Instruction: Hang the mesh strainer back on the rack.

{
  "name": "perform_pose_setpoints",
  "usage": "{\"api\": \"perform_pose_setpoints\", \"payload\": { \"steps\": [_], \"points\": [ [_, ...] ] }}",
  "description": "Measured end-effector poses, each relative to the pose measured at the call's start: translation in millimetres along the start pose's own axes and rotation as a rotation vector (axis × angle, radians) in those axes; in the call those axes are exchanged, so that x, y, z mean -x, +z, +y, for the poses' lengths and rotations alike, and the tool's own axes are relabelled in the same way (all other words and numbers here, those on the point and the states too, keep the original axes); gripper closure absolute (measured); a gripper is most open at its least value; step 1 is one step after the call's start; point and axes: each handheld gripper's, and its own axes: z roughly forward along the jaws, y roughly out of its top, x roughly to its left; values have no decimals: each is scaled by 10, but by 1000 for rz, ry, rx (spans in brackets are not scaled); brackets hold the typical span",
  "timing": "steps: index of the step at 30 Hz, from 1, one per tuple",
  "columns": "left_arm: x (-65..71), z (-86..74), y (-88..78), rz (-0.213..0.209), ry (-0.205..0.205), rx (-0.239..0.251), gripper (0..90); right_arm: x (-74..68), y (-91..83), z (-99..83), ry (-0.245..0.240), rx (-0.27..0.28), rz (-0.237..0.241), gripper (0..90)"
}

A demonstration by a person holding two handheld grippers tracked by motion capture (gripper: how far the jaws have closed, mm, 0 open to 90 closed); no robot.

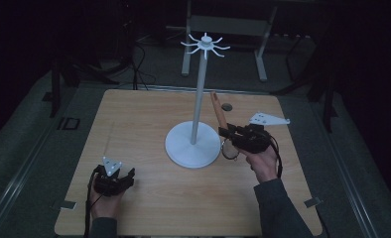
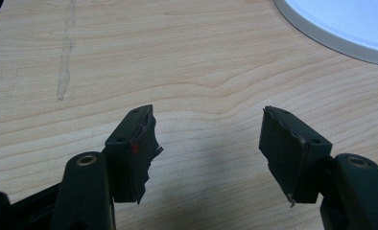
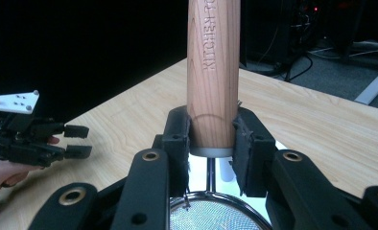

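Observation:
A white stand (image 1: 192, 145) with a round base, a thin pole and a ring of hooks (image 1: 205, 44) at its top stands mid-table. My right gripper (image 1: 228, 133) is shut on the wooden handle (image 1: 218, 113) of a small metal sieve, just right of the base. The handle (image 3: 213, 72) points up between the pads of the right gripper (image 3: 211, 129), and the mesh bowl (image 3: 211, 215) hangs below. My left gripper (image 1: 129, 176) rests low at the front left, open and holding nothing (image 2: 208, 117). It appears as well in the right gripper view (image 3: 85, 141).
The wooden table (image 1: 144, 124) has bare board between the two hands. A small dark disc (image 1: 227, 106) lies behind the sieve handle. The stand's base edge (image 2: 340, 28) is ahead and right of the left gripper. Dark floor and table legs lie beyond.

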Motion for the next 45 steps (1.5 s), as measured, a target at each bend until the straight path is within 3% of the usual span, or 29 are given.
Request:
{"api": "perform_pose_setpoints", "payload": {
  "steps": [15, 45],
  "points": [
    [-5, 0, -1, 0, -2, 0, 377, -60, -32, 121, -18, 46, -7, 698],
    [-10, 2, -7, 0, 0, 1, 377, -89, -114, 305, 22, 135, 51, 698]
  ]
}}
